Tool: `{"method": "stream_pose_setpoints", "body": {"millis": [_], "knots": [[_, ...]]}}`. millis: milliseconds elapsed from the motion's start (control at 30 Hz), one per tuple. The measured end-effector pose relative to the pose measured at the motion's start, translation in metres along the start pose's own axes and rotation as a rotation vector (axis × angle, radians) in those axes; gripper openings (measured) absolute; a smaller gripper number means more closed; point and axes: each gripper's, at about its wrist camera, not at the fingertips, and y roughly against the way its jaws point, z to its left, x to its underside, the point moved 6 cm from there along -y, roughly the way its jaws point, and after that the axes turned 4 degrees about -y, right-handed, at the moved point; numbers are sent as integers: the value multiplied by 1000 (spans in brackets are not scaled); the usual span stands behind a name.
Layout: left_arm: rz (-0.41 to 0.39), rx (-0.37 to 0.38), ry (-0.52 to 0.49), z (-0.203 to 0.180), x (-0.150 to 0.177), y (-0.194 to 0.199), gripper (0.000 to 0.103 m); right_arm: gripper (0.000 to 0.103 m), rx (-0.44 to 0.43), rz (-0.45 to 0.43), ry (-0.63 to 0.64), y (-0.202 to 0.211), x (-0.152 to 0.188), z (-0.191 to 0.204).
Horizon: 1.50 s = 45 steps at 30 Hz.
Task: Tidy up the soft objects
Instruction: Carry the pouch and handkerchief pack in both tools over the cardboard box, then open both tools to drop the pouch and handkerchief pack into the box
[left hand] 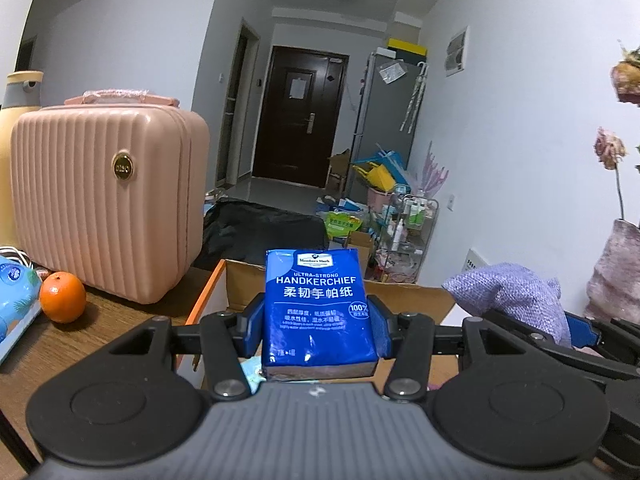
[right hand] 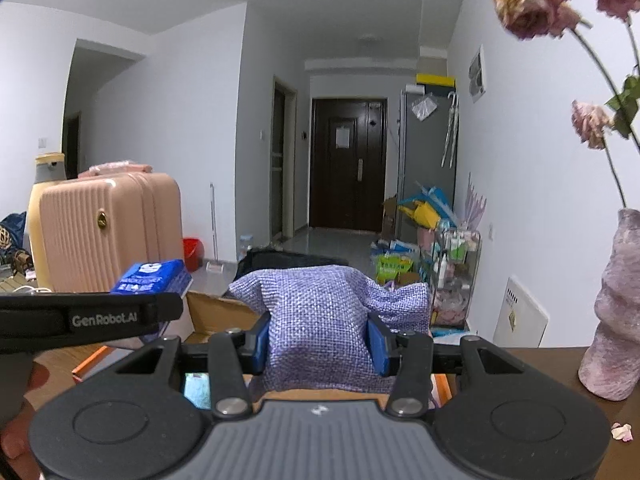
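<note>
Nearest the left lens, the left tongs (left hand: 319, 326) are clamped on a blue handkerchief pack (left hand: 318, 312), its two long sides pinched between the blue pads (left hand: 253, 330) so the label faces up and the far end sticks out ahead. The pack hangs in the air above an open cardboard box (left hand: 240, 286) that sits just beyond and below the tongs; that is probably where it is meant to go. To the right of the left tongs, the right tongs (right hand: 318, 342) squeeze a purple woven pouch (right hand: 320, 320) across its middle, and the soft cloth bulges out past both pads, its loose end flopping to the right. Both soft things are held over the same box, so the sorting looks partway done, with neither item released yet.

Left of the left tongs, on the brown wooden counter (left hand: 80, 344), lie an orange (left hand: 63, 297) and a pink ribbed case (left hand: 108, 200) standing upright. Right of the right tongs stands a mottled pink vase (right hand: 612, 308) with dried roses (right hand: 532, 4). Ahead, beyond the counter, a hallway runs to a dark door (left hand: 298, 116), with clutter along its right wall.
</note>
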Motion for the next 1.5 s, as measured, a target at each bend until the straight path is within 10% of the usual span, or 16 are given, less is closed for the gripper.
{"method": "stream_pose_setpoints", "body": {"millis": [1500], "knots": [[146, -118, -11, 10, 26, -74, 53, 49, 35, 244, -37, -93, 34, -15]]}}
